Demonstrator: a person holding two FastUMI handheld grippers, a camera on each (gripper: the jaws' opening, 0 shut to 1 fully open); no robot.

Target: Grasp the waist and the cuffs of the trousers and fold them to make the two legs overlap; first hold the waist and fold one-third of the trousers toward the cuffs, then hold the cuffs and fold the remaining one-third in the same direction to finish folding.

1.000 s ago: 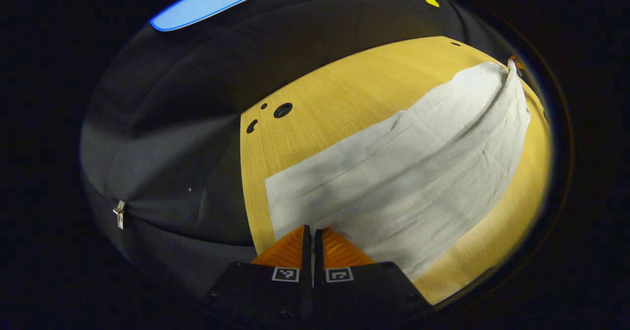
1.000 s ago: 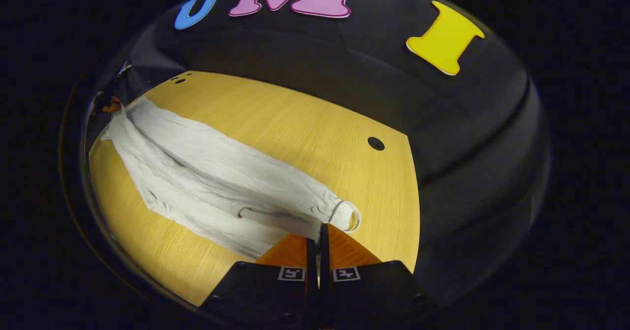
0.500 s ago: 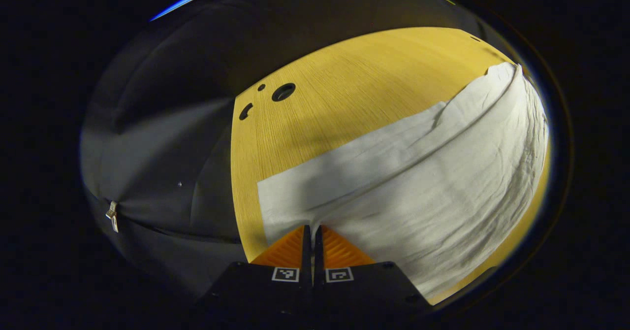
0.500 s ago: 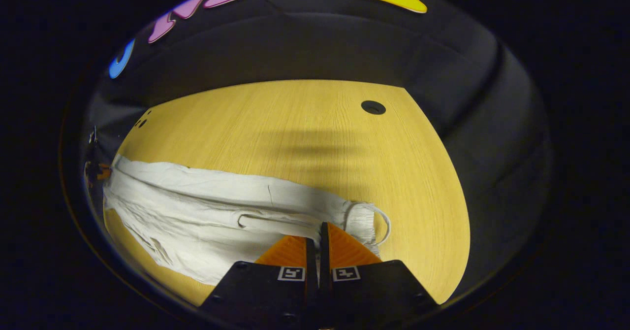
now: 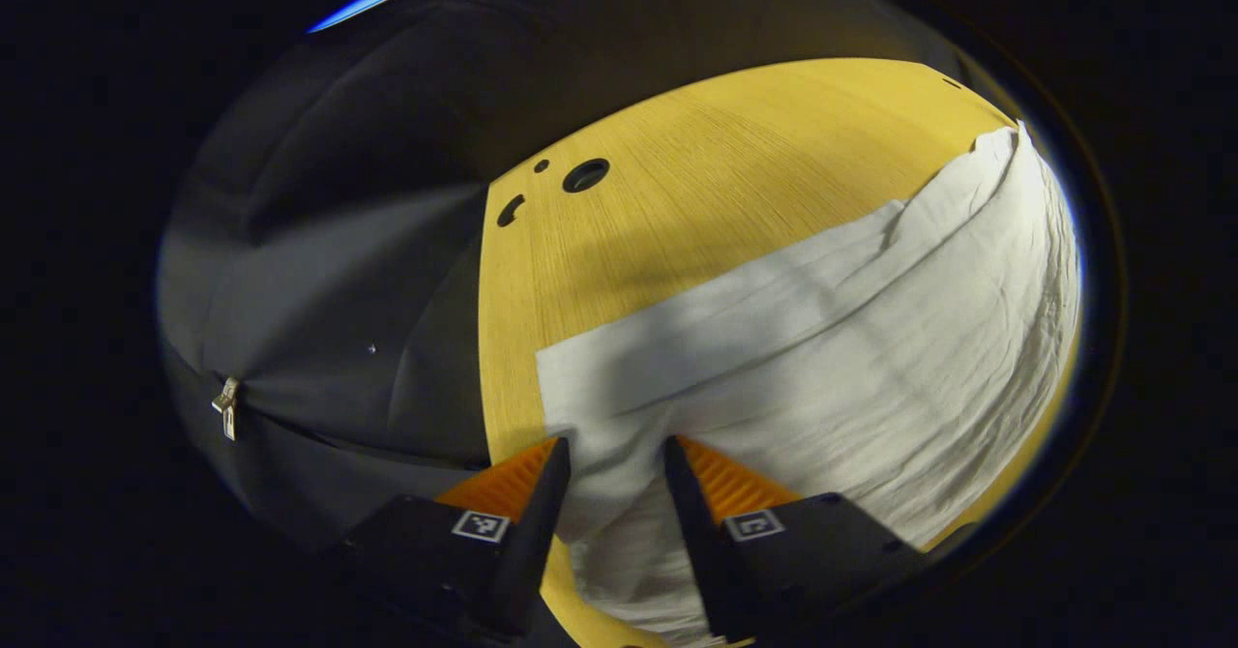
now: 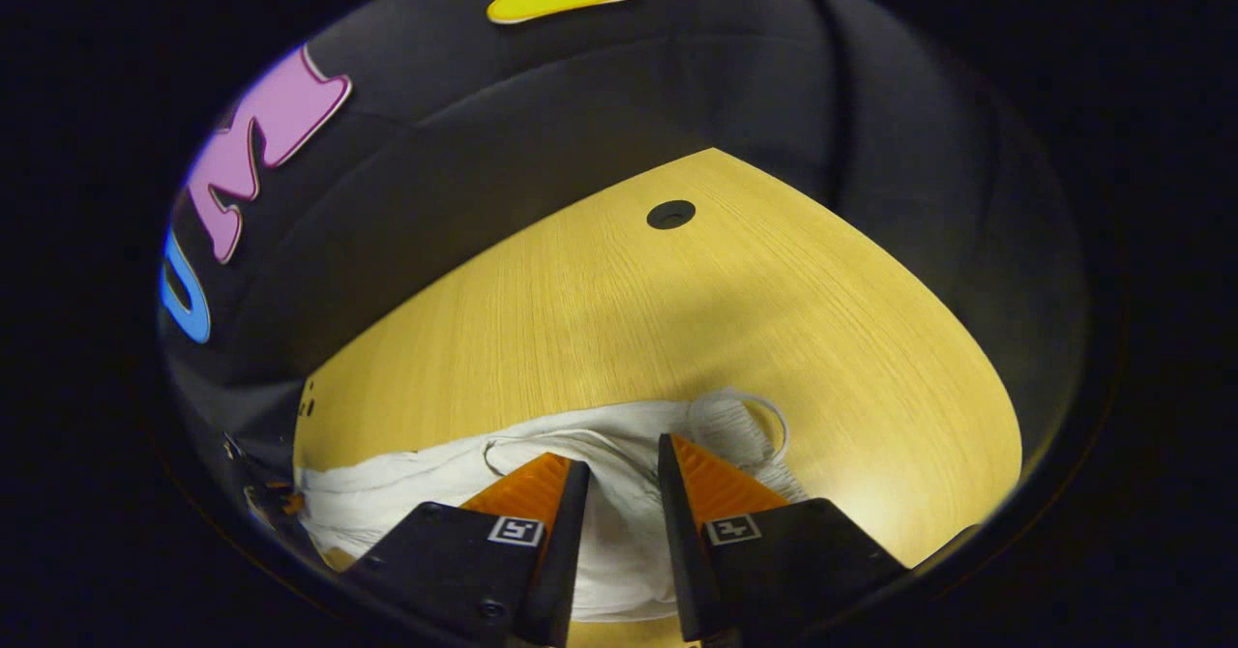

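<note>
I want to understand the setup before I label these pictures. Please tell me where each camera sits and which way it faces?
Left gripper view: rides on the left gripper, looks along the trousers on the wooden table; its own open fingers show at the bottom.
Right gripper view: rides on the right gripper, looks over the waist end with its drawstring; its open fingers show.
Both share the trousers and the table.

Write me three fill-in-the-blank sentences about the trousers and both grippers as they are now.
1. The left gripper has its jaws ____ over the trousers.
2. The right gripper hangs near a looped ____ at the waist.
3. The trousers lie on a ____ table that has round holes.

Missing words: open; drawstring; wooden
</note>
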